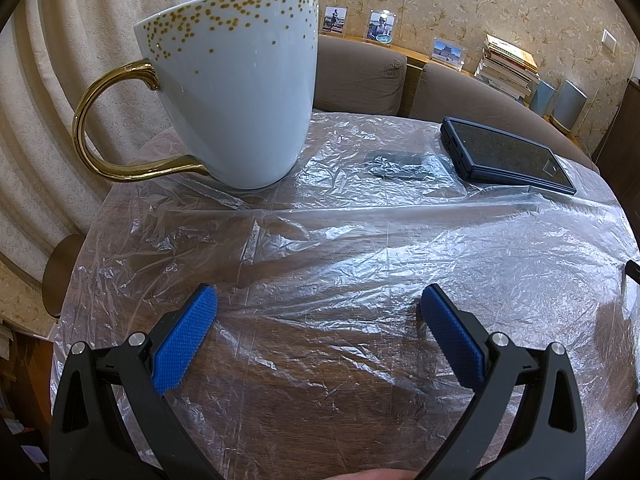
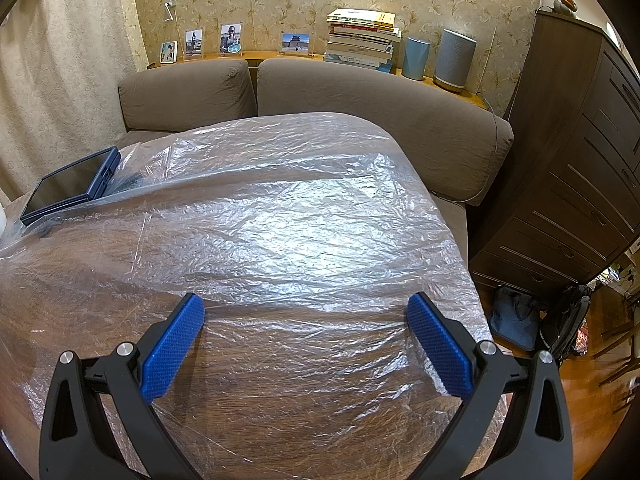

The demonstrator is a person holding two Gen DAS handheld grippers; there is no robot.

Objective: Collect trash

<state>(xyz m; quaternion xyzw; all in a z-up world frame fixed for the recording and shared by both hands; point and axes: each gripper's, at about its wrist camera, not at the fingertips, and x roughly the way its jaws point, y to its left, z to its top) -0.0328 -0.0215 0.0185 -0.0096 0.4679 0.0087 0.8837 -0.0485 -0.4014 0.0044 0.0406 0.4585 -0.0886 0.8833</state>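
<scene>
Item: wooden table, covered edge to edge by a thin, crinkled clear plastic sheet; the sheet is judged to be the trash to be collected, though no other litter can be made out.

Positions, given from the mug: white mug with gold dots and gold handle, stood on the sheet at the far left; a small dark object is seen under the film just to its right, identity not discernible; a dark tablet lies on top of the sheet further right, near the far edge; sofa behind.

Left gripper: jaws spread wide, nothing between the blue pads, held just above the film on the near side of the mug.

Right gripper: likewise released and empty, held over the sheet well to the right of the mug, near the table's right edge.

Step in hand: judged as approach, no grasp yet made.

Next move: mug and tablet weigh the sheet down; these would need lifting clear before the film is pinched and gathered; a thin fold must be caught between the pads.
</scene>
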